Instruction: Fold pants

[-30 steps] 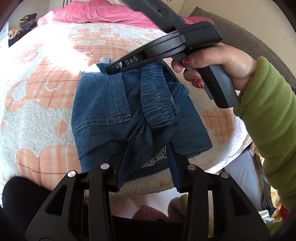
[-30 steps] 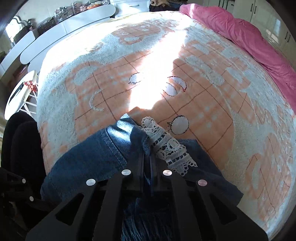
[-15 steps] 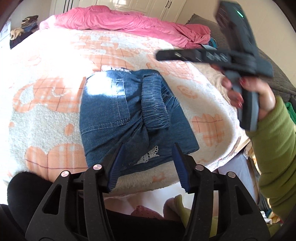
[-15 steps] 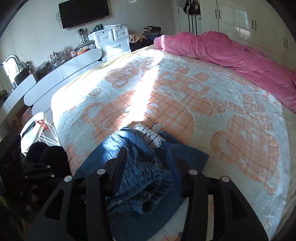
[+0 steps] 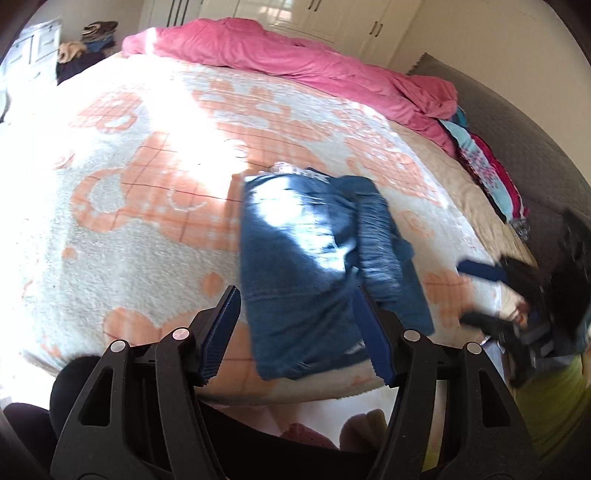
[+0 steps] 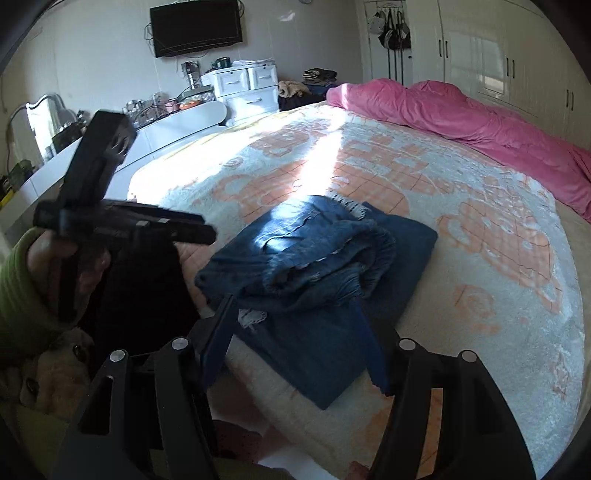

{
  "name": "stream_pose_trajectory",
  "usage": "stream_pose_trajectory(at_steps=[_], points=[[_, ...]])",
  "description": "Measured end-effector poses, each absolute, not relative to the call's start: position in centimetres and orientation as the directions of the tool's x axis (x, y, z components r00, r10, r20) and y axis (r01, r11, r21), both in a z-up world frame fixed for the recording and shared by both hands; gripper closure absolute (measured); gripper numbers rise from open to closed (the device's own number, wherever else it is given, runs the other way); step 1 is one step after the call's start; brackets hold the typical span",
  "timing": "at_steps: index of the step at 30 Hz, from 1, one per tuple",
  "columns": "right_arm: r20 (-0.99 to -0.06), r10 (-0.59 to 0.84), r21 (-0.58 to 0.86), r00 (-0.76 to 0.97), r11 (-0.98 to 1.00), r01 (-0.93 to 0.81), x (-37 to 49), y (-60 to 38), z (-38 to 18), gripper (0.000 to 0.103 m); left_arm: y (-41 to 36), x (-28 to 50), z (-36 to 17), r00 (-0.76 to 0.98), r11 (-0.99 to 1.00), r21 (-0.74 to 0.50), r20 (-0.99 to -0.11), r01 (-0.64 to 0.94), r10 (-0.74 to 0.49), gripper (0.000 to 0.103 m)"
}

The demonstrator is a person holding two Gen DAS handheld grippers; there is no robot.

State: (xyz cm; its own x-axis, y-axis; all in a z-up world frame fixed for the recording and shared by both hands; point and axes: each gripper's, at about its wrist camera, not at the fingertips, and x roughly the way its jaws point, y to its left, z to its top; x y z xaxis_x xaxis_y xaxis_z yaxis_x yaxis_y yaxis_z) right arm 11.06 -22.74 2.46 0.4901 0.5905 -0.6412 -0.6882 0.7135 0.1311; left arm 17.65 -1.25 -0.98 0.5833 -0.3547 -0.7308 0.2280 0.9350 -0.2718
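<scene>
From my left camera I look down on the pants [image 5: 314, 273], a folded blue denim bundle lying on the blanket [image 5: 147, 229] near the bed's near edge, with a gathered waistband roll along its right side. The left gripper [image 5: 295, 332] hangs just above that edge, its jaws opening, well apart, with nothing between the pads; the pants show through the gap but lie below it, untouched. This view is blurred, and at its far right I can make out only a dark smear of the right gripper [image 5: 480, 291] off the bed's side, beside a green sleeve [image 5: 554, 406]. My right camera gives what the left cannot: the pants [image 6: 325, 273] from the side, the waistband heaped on top of a flat folded layer, a bit of white lace at the near end. The right gripper [image 6: 299, 347] is also opening, jaws wide and empty, short of the cloth. Here I see the left gripper [image 6: 192, 232] from outside, held in a hand [image 6: 55, 258], and beyond the bed a pink quilt [image 6: 461, 122], a TV [image 6: 195, 26] and white drawers [image 6: 247, 88].
</scene>
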Motion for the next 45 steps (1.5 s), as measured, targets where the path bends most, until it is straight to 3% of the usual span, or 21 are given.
stream_pose_trajectory(at_steps=[6, 11, 15, 16, 17, 18, 26, 30, 33, 39, 41, 45], points=[[-0.658, 0.621, 0.057, 0.427, 0.606, -0.794, 9.0, -17.9, 1.3, 0.048, -1.3, 21.3, -1.3, 0.549, 0.94, -0.254, -0.764, 0.227, -0.339, 0.057], [-0.666, 0.6, -0.108, 0.443, 0.509, -0.854, 8.6, -13.7, 0.7, 0.059, -2.3, 24.7, -2.7, 0.499, 0.944, -0.241, -0.804, 0.226, -0.324, 0.06], [-0.671, 0.566, -0.22, 0.479, 0.466, -0.857, 9.6, -11.8, -0.2, 0.06, -2.9, 26.7, -4.1, 0.472, 0.946, -0.238, -0.822, 0.221, -0.317, 0.06], [-0.676, 0.549, -0.249, 0.492, 0.458, -0.853, 9.8, -11.4, -0.6, 0.069, -2.9, 26.9, -4.4, 0.469, 0.946, -0.24, -0.825, 0.217, -0.317, 0.061], [-0.696, 0.534, -0.257, 0.48, 0.439, -0.861, 10.1, -11.1, -1.2, 0.096, -3.0, 27.0, -4.6, 0.467, 0.946, -0.243, -0.825, 0.216, -0.318, 0.06], [-0.716, 0.534, -0.236, 0.45, 0.422, -0.876, 10.3, -11.1, -1.7, 0.099, -3.0, 27.1, -4.7, 0.467, 0.946, -0.243, -0.825, 0.216, -0.319, 0.06], [-0.801, 0.457, -0.191, 0.387, 0.418, -0.888, 10.1, -12.1, -4.8, 0.099, -3.2, 26.8, -4.8, 0.499, 0.949, -0.232, -0.809, 0.215, -0.311, 0.059], [-0.774, 0.528, -0.072, 0.35, 0.476, -0.877, 10.4, -13.2, -4.0, 0.095, -2.9, 25.6, -4.1, 0.527, 0.951, -0.224, -0.793, 0.213, -0.304, 0.059], [-0.742, 0.564, -0.032, 0.362, 0.511, -0.859, 10.1, -14.5, -2.6, 0.089, -3.2, 25.0, -3.5, 0.545, 0.952, -0.211, -0.783, 0.221, -0.3, 0.057], [-0.695, 0.605, 0.026, 0.389, 0.561, -0.827, 9.5, -16.6, -0.1, 0.066, -3.9, 23.5, -2.4, 0.566, 0.95, -0.199, -0.766, 0.242, -0.304, 0.053], [-0.679, 0.616, 0.036, 0.4, 0.572, -0.819, 8.7, -17.4, 0.5, 0.054, -4.0, 23.0, -1.9, 0.576, 0.95, -0.194, -0.759, 0.244, -0.303, 0.05], [-0.649, 0.636, 0.053, 0.417, 0.584, -0.81, 8.1, -18.4, 1.6, 0.051, -4.1, 21.9, -0.8, 0.599, 0.95, -0.187, -0.742, 0.249, -0.303, 0.047]])
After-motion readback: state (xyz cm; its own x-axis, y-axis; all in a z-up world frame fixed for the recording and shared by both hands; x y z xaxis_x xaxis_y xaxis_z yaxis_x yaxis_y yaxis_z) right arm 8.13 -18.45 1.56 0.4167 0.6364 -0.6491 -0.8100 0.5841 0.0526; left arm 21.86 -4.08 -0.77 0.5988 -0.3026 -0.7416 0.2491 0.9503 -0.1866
